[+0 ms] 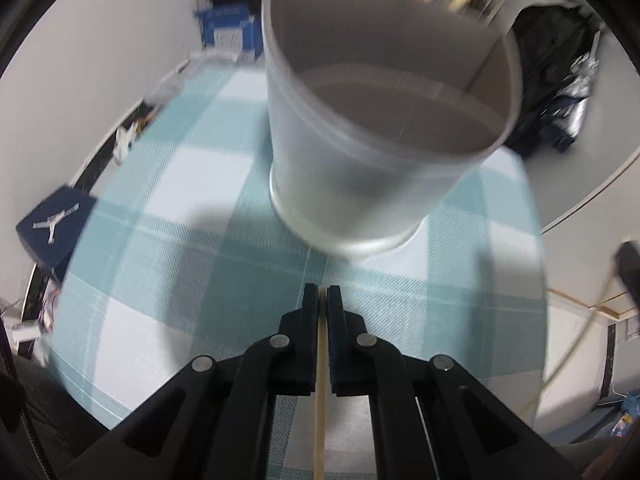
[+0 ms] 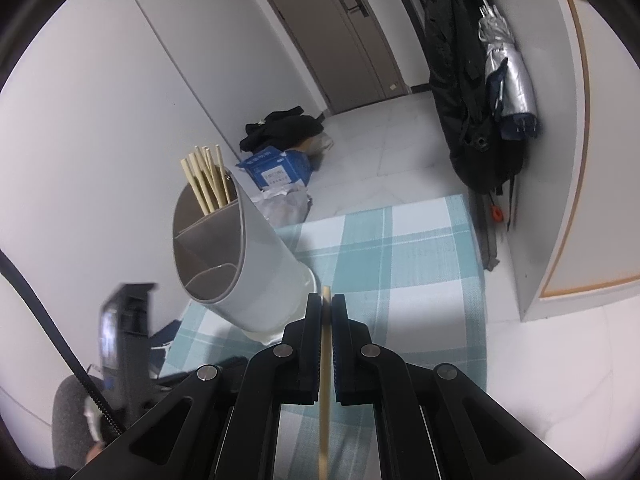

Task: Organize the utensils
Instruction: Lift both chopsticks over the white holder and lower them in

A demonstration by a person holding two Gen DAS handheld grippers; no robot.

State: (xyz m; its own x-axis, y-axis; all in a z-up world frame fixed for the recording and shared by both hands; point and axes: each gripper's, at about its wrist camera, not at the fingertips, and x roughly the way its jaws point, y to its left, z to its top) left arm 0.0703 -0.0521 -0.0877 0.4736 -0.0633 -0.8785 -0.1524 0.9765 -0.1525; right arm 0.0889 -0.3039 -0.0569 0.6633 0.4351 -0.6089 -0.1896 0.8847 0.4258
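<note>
Left wrist view: left gripper (image 1: 322,294), fingers pinching one chopstick (image 1: 319,392), its long axis running back along the fingers. White utensil holder (image 1: 360,160) stands directly ahead on the checked cloth (image 1: 180,240), nearer this hand.

Right wrist view: right gripper (image 2: 326,300) pinches a second chopstick (image 2: 325,380) likewise; holder (image 2: 248,264) lies ahead-left (sticks already inside the far compartment).

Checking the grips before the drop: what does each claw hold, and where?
Each holds one chopstick. The left claw clamps its chopstick right at the tip; the right claw clamps its chopstick just below the tip.
</note>
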